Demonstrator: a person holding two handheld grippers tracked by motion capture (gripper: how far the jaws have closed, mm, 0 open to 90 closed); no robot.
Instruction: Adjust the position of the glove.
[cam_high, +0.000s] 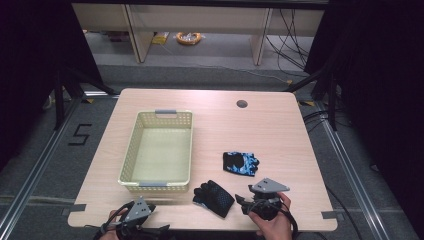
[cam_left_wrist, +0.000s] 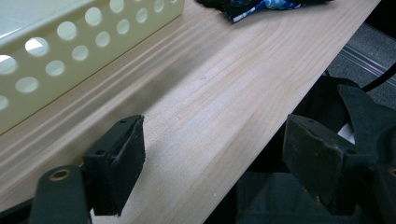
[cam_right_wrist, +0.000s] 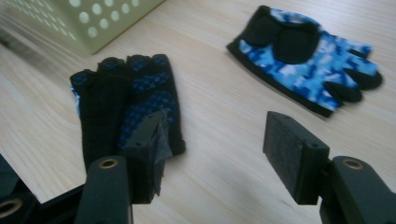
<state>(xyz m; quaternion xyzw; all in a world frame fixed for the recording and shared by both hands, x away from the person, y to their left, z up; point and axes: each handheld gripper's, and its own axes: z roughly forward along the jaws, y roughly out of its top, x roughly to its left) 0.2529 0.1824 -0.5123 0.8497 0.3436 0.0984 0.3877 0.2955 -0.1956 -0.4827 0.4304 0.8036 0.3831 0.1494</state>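
Your right gripper (cam_high: 248, 201) hangs open and empty, the black glove (cam_right_wrist: 125, 106) lying flat on the table (cam_high: 280, 130) just ahead of its left jaw. The blue camouflage glove (cam_right_wrist: 306, 58) sits farther ahead, off its right jaw. Your left gripper (cam_left_wrist: 212, 163) is open too, beside the basket (cam_high: 131, 150). Risk: the jaws may skid over the thin fabric and pinch nothing. The floor marking reads "5" (cam_high: 80, 134).

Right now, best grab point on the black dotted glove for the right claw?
Probably the cuff edge of the black dotted glove, coming down from above at its near end. It lies flat, fingers pointing toward the basket, cuff nearest the open right claw, so that hem is the easiest pinch.
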